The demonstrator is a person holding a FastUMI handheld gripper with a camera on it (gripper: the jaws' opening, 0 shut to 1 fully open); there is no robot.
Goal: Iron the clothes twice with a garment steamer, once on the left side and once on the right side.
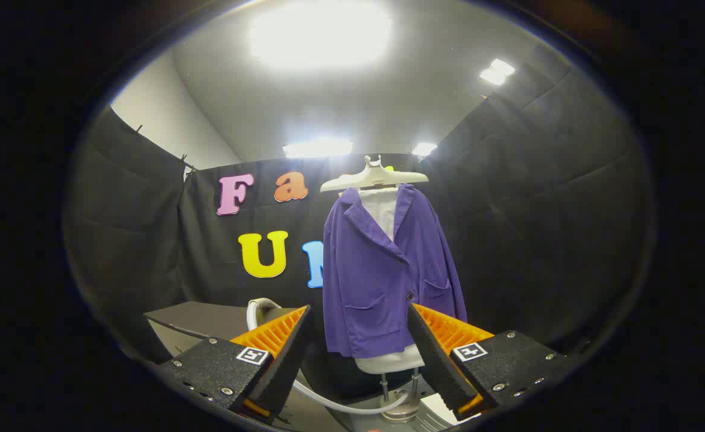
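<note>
**Jaws wide, nothing held; jacket hanging dead ahead**

- Lower left of frame: dark bench [208, 315] surface, sits behind the left finger. A thin dark cable lies across it.
- Just right of that, poking up behind the tip of the left finger: white curved part of the garment steamer [260, 307], looks like a handle or head, mostly hidden. Can't tell how it's resting.
- White hose [340, 403] runs from under the left finger along the bottom centre of frame, curving over to the stand base [401, 411] at lower centre-right.
- Gripper [358, 327]: jaws spread wide, empty. Neither finger touches anything. The gap between them frames the lower part of the jacket, which is beyond the tips, not between them.
- Centre, slightly right: purple jacket [382, 270] on a white torso form [388, 361], upright, facing the camera. Lapels open at the top with white form showing in the V. One dark button at mid-front, two patch pockets low on the front. The hem ends above the bottom of the form, so the white bottom edge of the form shows under it.
- White hanger [373, 177] sits on top of the form at the shoulders, upper centre.
- Below the form: two thin metal posts down to the round base.
- Lower right, beside the base and partly behind the right finger: white ribbed object, can't identify.
</note>
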